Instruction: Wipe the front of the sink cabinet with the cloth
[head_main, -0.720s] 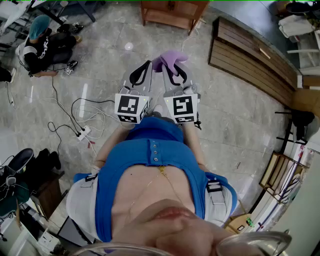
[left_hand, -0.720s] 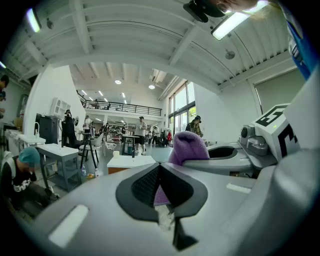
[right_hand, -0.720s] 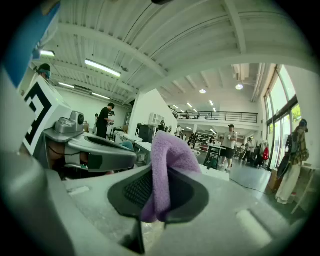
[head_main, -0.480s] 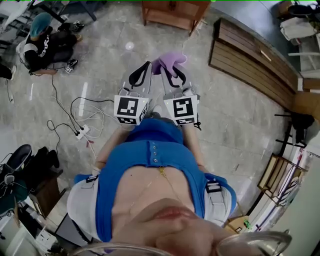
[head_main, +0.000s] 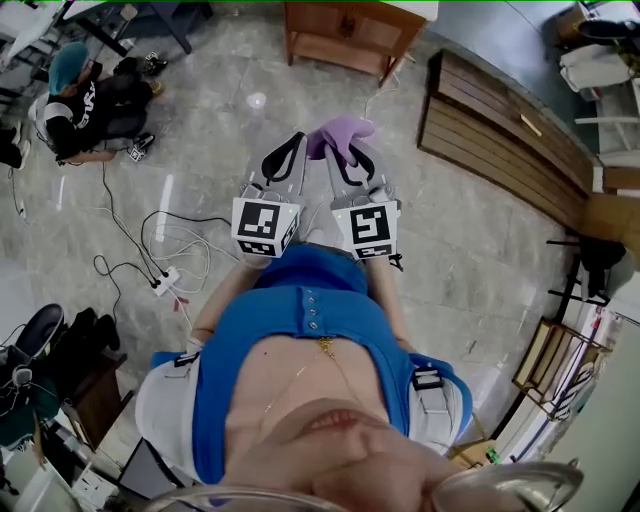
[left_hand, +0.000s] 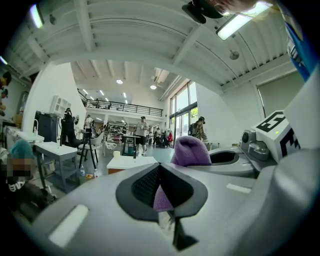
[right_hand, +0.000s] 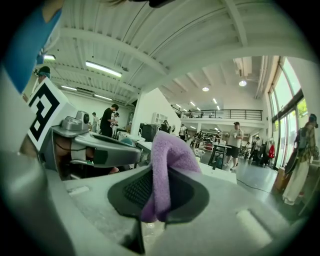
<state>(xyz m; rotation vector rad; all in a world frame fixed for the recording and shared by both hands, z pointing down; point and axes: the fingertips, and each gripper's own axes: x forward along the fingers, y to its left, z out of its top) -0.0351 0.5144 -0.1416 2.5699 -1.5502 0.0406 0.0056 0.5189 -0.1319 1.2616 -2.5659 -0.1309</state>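
Note:
A purple cloth (head_main: 340, 133) hangs from the tip of my right gripper (head_main: 352, 158), which is shut on it; in the right gripper view the cloth (right_hand: 165, 165) is folded between the black pads. My left gripper (head_main: 286, 155) is held close beside it, above the floor. Its jaws are together with a small piece of purple cloth (left_hand: 161, 196) showing between the pads. A wooden cabinet with a white top (head_main: 348, 30) stands ahead on the floor, apart from both grippers. It also shows in the left gripper view as the wooden cabinet (left_hand: 131, 164).
A dark slatted wooden bench (head_main: 500, 125) runs along the right. Cables and a power strip (head_main: 165, 272) lie on the floor at left. A person (head_main: 85, 95) sits on the floor at far left. Tables and several standing people fill the hall beyond.
Both grippers stay side by side with the cloth held the same way. The cabinet ahead shows a little more at the top of the head view.

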